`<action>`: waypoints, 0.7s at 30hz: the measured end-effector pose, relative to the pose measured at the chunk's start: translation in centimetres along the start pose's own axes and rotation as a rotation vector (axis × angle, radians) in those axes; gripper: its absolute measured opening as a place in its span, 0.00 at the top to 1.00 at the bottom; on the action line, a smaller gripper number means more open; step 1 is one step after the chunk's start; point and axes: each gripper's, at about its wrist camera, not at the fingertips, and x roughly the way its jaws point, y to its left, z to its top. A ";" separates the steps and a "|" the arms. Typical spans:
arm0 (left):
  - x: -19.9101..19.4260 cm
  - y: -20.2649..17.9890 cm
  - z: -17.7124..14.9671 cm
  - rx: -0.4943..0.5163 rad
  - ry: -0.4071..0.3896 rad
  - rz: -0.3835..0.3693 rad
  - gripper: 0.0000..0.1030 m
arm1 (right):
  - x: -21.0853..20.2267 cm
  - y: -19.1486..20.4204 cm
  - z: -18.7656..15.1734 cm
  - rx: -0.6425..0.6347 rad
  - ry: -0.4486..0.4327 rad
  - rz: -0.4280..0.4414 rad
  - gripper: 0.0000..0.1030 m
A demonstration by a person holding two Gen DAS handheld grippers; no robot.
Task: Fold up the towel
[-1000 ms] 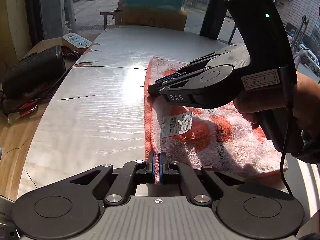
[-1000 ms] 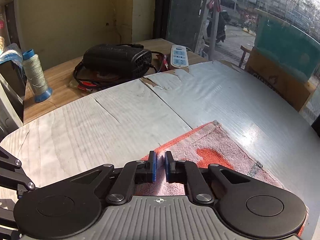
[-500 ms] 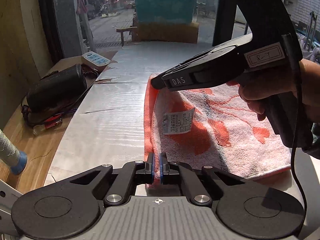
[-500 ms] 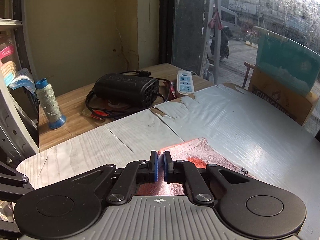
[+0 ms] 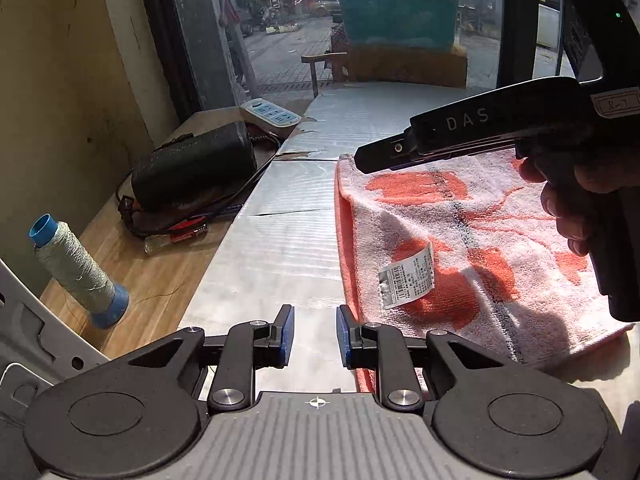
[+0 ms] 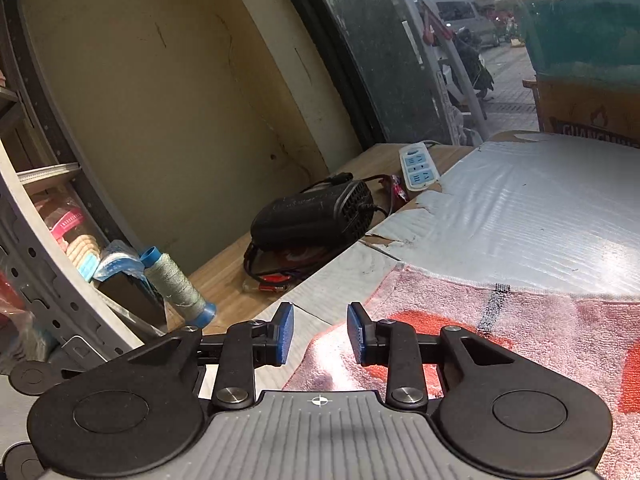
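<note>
Both my left tongs (image 5: 315, 335) and right tongs (image 6: 320, 338) have just spread, releasing the pink-and-orange terry towel (image 5: 460, 248), apparently folded, on the silver-covered table's (image 5: 280, 248) left side.

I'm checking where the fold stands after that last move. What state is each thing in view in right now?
towel: folded over, lying flat on the table, held by neither gripper.
label: face up on the towel's top layer.
left gripper: jaws just opened, nothing between them.
right gripper: jaws just opened, clear of the towel.
thread spool: upright on the wooden bench.
power strip: lying flat, nothing visibly plugged in.
</note>
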 end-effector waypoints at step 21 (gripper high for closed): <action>7.0 -1.2 3.0 0.039 0.022 -0.104 0.58 | -4.2 0.2 -5.9 -0.204 0.102 -0.373 0.68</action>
